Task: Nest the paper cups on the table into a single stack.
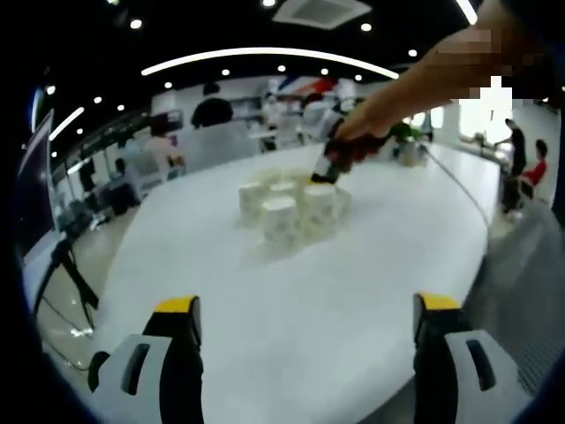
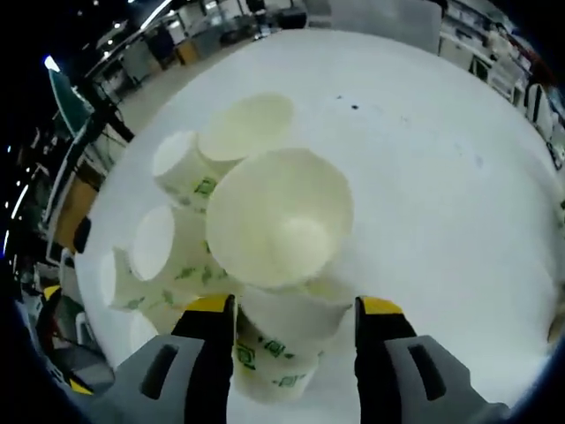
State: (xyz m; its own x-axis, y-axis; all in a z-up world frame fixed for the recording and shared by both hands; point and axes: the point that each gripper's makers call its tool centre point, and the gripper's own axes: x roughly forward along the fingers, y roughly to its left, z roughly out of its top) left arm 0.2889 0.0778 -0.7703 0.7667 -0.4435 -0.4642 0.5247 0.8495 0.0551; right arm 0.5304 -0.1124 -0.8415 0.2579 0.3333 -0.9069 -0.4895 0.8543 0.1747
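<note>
While the left gripper (image 1: 305,322) hangs low over the near edge of the white table (image 1: 353,265), its yellow-tipped jaws stand wide apart with nothing between them. Farther along the tabletop, a cluster of white paper cups (image 1: 287,208) stands upright, packed close together. The right gripper (image 1: 325,168) reaches down to the far side of that cluster from the upper right, held in a person's hand (image 1: 371,119).

In the right gripper view, the right gripper (image 2: 296,309) has its jaws on either side of a paper cup (image 2: 281,216), whose open mouth faces the camera. The jaws seem to press its lower wall, though the contact is hard to make out. Other cups with green print (image 2: 172,238) crowd to the left and below it, touching one another. People and desks fill the room beyond the table.
</note>
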